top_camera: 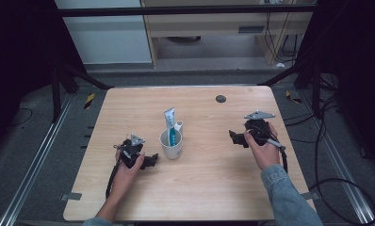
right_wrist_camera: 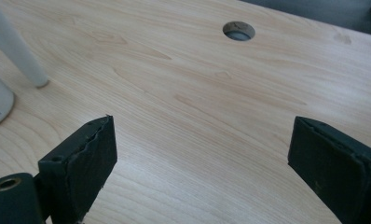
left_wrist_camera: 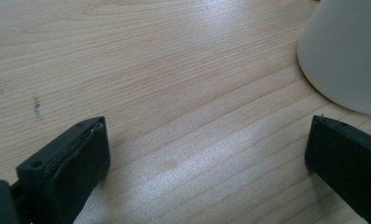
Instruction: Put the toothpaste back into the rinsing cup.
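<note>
white cup (top_camera: 171,145) with toothpaste tube (top_camera: 171,127) stands mid-desk (top_camera: 209,188). left gripper (top_camera: 150,161) just beside it, released. right gripper (top_camera: 234,136) near right edge, released, empty.

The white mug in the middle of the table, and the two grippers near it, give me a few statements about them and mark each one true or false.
1. The white mug stands upright on the table. True.
2. The mug is empty. False: a toothpaste tube stands in it.
3. The left gripper has its jaws clamped on the mug. False: in the left gripper view the jaws stand wide apart with bare wood between them, and the mug sits off to one side.
4. The right gripper is open and holds nothing. True.
5. A round hole sits in the far part of the tabletop. True.
</note>
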Motion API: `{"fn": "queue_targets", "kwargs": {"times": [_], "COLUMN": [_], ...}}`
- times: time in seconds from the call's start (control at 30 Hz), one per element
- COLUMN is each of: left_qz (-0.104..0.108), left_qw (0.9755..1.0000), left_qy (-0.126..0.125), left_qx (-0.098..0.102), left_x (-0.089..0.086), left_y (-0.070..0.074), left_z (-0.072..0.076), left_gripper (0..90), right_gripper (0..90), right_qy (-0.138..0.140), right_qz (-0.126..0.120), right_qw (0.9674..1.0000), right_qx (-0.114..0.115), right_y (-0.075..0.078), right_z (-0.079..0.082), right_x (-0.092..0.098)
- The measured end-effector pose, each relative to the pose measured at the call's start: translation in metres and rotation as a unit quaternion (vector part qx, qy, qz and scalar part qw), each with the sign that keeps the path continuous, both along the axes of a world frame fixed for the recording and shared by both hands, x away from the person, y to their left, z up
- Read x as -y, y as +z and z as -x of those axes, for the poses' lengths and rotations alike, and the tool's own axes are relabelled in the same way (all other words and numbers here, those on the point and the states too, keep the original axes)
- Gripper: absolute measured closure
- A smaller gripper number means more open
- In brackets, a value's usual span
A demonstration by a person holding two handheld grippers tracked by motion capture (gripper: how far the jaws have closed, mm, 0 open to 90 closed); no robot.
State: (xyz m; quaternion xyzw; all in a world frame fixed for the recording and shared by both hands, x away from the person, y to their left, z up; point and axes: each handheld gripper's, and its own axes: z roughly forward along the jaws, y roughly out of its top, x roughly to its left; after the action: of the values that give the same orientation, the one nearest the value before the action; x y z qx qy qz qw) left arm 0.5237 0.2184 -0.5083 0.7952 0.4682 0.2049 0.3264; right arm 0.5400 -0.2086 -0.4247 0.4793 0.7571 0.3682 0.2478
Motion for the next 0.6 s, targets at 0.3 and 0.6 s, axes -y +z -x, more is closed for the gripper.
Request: {"fn": "queue_targets", "kwargs": {"times": [0.3, 0.6], "left_qz": [0.000, 0.000], "left_qw": [1.0000, 1.0000], "left_qy": [0.000, 0.000], "left_qx": [0.000, 0.000], "left_x": [0.000, 0.000], "left_y": [0.000, 0.000], "left_z": [0.000, 0.000], "left_gripper": [0.0, 0.0], "right_gripper": [8.8, 9.5], "right_qy": [-0.004, -0.003], "right_qz": [0.010, -0.010], "right_qw": [0.9993, 0.9976], "right_qx": [-0.037, -0.068], "right_y": [-0.020, -0.043], "right_z": [-0.011, -0.016], "right_x": [0.012, 0.015]}}
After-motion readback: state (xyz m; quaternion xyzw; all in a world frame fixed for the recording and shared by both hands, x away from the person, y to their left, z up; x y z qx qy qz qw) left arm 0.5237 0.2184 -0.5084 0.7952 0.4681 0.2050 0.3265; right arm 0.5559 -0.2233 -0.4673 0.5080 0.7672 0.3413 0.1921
